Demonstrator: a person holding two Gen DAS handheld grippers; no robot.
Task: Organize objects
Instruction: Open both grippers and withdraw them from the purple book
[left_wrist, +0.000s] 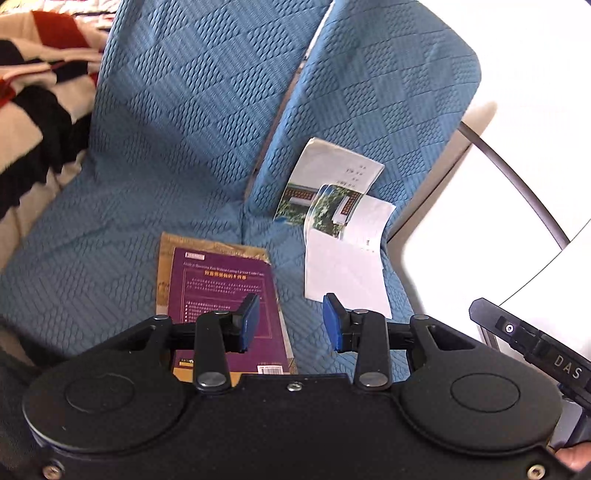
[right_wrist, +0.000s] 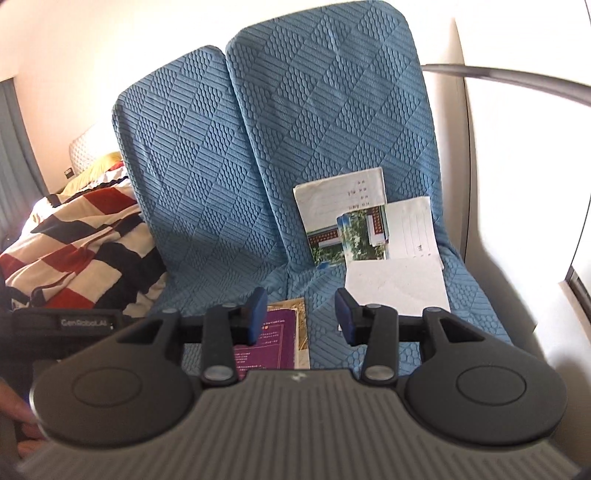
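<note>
Left wrist view: left claw (left_wrist: 291, 321) apart, empty, covering the purple book's (left_wrist: 225, 291) lower edge; right claw (right_wrist: 301, 319) likewise apart.

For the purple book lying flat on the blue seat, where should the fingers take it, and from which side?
Probably the purple book by its right long edge, coming from the bare cushion between it and the white sheet. It lies flat, so one finger must slide under that free edge.

Place: a home, likely a bedroom or living room
Seating: sofa (right_wrist: 314, 122) under a blue quilted cover; two back cushions
Bedding: striped blanket (right_wrist: 85, 251) beside it; pillow (right_wrist: 98, 168) behind
Walls: plain white
</note>
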